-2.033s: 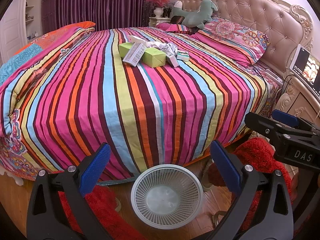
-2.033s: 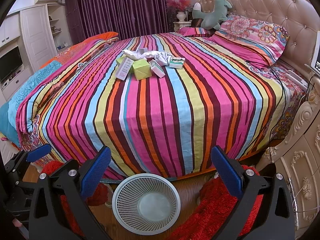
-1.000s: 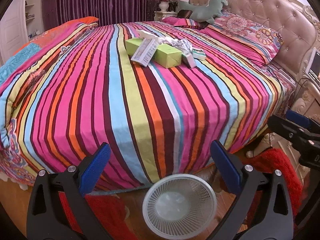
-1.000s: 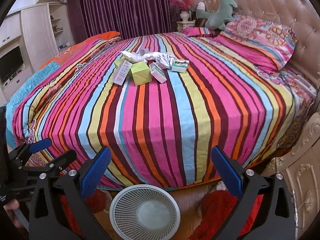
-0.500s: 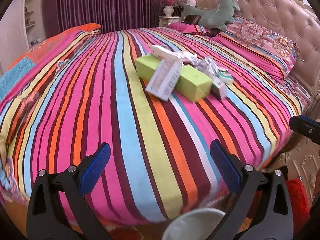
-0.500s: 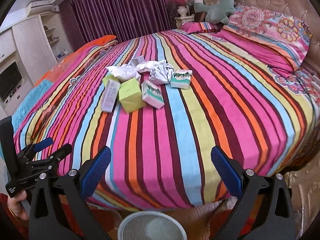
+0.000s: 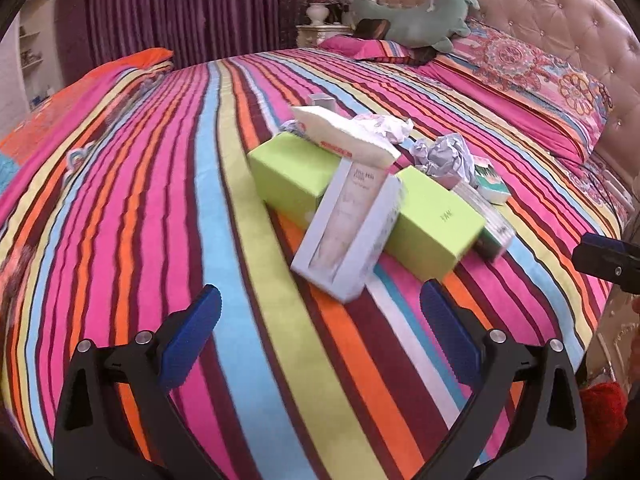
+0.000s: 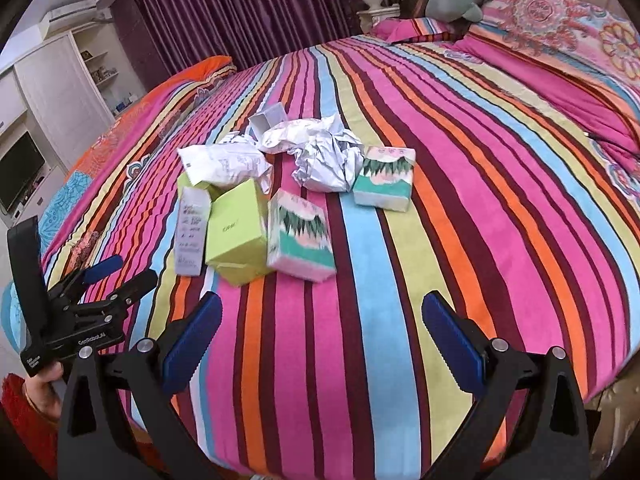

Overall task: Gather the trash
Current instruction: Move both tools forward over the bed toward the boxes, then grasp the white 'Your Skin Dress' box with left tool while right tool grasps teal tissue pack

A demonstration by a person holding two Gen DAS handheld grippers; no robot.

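Left claw (image 7: 320, 336) spread, empty – white carton (image 7: 346, 226) leaning on green box (image 7: 434, 226).

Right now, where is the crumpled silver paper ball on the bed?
In the right wrist view the crumpled silver paper ball lies mid-bed on the striped bedspread, behind the two leaf-printed boxes and right of the lime green box.

Bare striped bedspread (image 8: 400, 280) is seen between both wide-open grippers and the heap of trash. The left gripper (image 7: 320, 332) is faced by a white carton (image 7: 348, 232) leaned on a green box (image 7: 432, 220). Ahead of the right gripper (image 8: 320, 340), a leaf-print box (image 8: 300, 236) and crumpled paper (image 8: 324, 160) are met first.
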